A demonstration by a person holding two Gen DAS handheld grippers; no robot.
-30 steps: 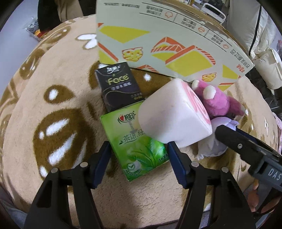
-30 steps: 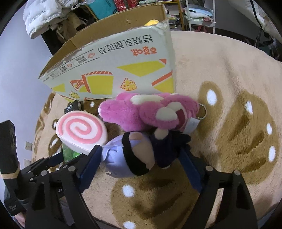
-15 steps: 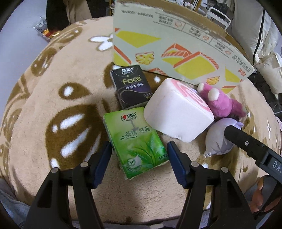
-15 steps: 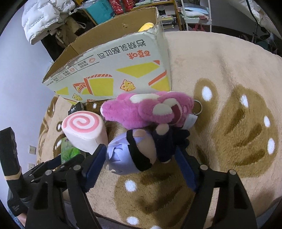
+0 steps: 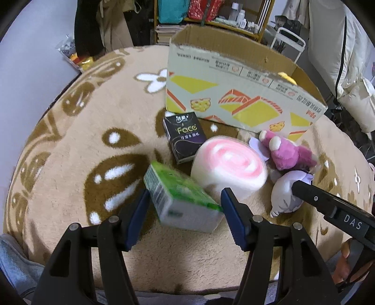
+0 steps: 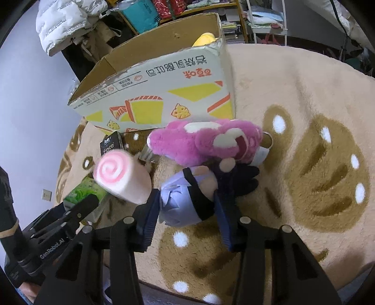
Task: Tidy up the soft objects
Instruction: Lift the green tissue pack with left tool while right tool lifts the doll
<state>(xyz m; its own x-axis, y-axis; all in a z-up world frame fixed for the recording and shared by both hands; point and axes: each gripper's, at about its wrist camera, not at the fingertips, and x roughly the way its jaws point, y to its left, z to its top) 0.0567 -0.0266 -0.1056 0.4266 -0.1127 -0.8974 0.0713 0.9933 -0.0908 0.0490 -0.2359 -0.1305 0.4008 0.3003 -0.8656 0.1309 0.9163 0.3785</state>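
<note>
My left gripper [image 5: 184,211] is shut on the green tissue pack [image 5: 180,199] and holds it tilted above the rug. The pack also shows in the right wrist view [image 6: 82,196]. My right gripper [image 6: 185,206] is shut on the lavender plush doll [image 6: 187,199], which shows at right in the left wrist view [image 5: 284,190]. A pink swirl roll cushion [image 5: 228,166] lies just beyond the green pack. A magenta plush bear [image 6: 204,143] lies behind the doll. A black tissue pack [image 5: 185,136] lies in front of the open cardboard box [image 5: 234,93].
Everything rests on a beige and brown patterned rug [image 5: 82,140]. A yellow plush [image 6: 205,38] sits inside the box. Shelves, bags and a white jacket [image 6: 61,21] stand behind. A metal ring [image 6: 267,140] lies beside the bear.
Both grippers closed on their objects. The left one lifted and tilted the green tissue pack and pulled back from the box. The right one closed on the lavender doll.
</note>
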